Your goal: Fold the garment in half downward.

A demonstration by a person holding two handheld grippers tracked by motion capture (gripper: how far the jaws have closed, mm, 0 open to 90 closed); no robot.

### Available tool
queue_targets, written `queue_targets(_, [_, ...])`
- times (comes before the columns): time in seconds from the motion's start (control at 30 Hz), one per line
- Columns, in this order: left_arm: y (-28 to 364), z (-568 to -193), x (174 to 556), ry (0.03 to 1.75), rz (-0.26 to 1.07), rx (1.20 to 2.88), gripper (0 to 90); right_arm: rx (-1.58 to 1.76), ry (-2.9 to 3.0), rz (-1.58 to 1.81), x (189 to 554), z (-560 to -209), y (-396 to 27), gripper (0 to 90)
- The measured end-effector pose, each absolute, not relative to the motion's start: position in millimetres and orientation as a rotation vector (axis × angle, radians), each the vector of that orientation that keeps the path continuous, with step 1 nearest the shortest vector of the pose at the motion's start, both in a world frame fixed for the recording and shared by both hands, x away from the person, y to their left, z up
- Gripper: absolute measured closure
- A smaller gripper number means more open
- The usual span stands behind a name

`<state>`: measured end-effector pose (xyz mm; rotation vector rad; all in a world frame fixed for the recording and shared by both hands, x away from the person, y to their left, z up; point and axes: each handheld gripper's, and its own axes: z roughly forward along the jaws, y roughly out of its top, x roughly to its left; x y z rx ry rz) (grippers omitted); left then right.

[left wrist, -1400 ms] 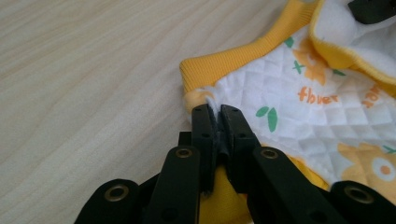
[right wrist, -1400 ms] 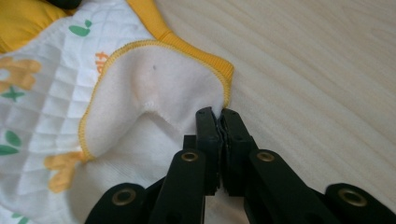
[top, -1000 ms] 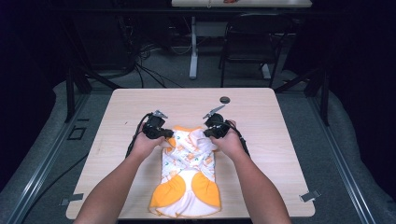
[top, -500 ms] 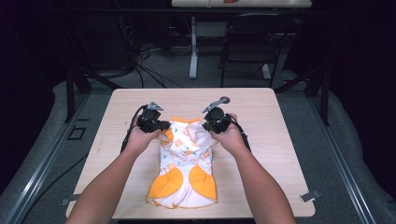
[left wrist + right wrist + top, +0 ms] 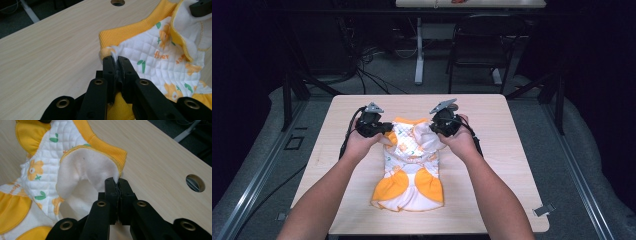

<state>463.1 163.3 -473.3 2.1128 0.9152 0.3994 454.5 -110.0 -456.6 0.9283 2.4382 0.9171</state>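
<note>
On the light wood-grain table (image 5: 492, 150), mid-width and spanning from centre toward the near edge, lies a small quilted white-and-orange baby garment (image 5: 409, 172) with flower print and orange ribbed trim. Its far end is lifted off the tabletop, the near end resting flat. Left gripper (image 5: 116, 61): jaws pressed together, pinching the garment's left far corner at the ribbed band. Right gripper (image 5: 116, 182): jaws pressed together, pinching the right far corner, fleecy white lining folded outward. Garment hangs between both grippers. Round cable hole (image 5: 195, 183) sits in the tabletop near the far edge, well apart from the cloth.
</note>
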Motion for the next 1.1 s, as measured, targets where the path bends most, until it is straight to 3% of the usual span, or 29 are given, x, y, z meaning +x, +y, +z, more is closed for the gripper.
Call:
queue_targets(0.33, [163, -470, 457, 0.876, 0.430, 2.096, 85.0, 0.882, 2.428, 0.922, 447, -453, -111, 87.7])
queue_targets(1.1, [168, -492, 425, 0.804, 0.342, 2.147, 85.1, 0.781, 2.517, 0.888, 411, -475, -117, 87.6])
